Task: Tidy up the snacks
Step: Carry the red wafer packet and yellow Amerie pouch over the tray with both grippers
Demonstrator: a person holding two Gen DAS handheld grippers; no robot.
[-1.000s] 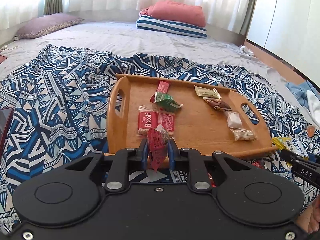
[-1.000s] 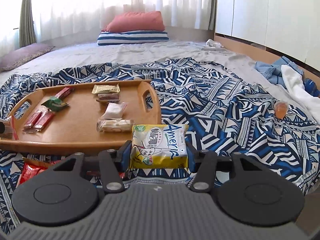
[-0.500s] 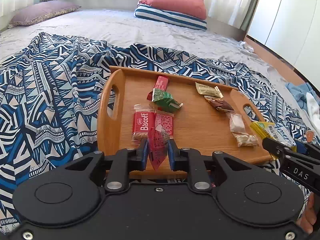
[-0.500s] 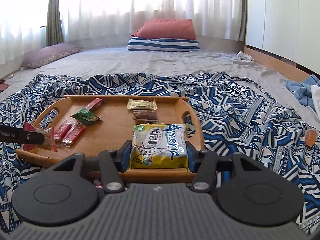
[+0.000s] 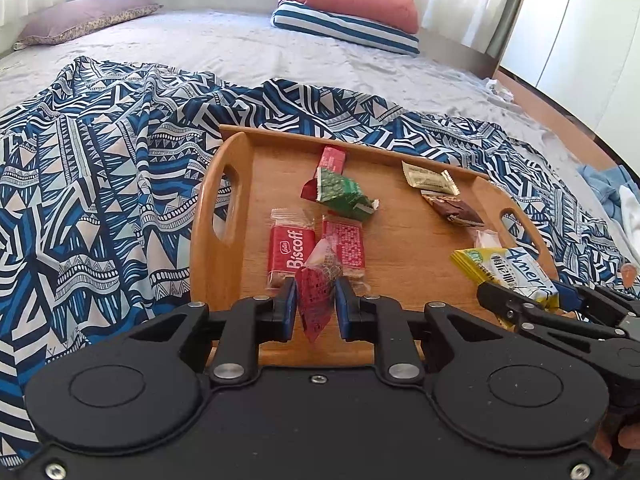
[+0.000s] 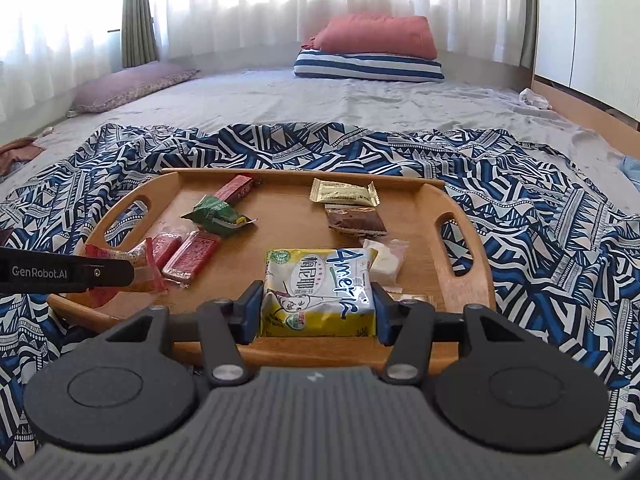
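Observation:
A wooden tray [image 5: 404,240] [image 6: 464,280] with two handle slots lies on a patterned blue blanket and holds several snack packets. My left gripper [image 5: 316,306] is shut on a small red snack packet [image 5: 316,296] [image 6: 138,268] just above the tray's near edge, by a red Biscoff packet [image 5: 289,254]. My right gripper [image 6: 318,310] is shut on a yellow and white snack pack [image 6: 320,292] [image 5: 508,274] over the tray's near right part. A green packet [image 5: 340,196] [image 6: 216,214] lies mid-tray, a gold one [image 6: 344,192] and a brown one [image 6: 354,220] further back.
The blue patterned blanket [image 5: 100,184] spreads over a grey bed around the tray. A striped pillow with a red pillow on top [image 6: 370,54] lies at the far end and a purple pillow [image 5: 80,16] at the far left. An orange item [image 5: 628,270] rests on the blanket at right.
Both grippers moved forward over the tray's near edge with their packets. The right gripper swung left so the yellow pack now hangs above the tray instead of the blanket.

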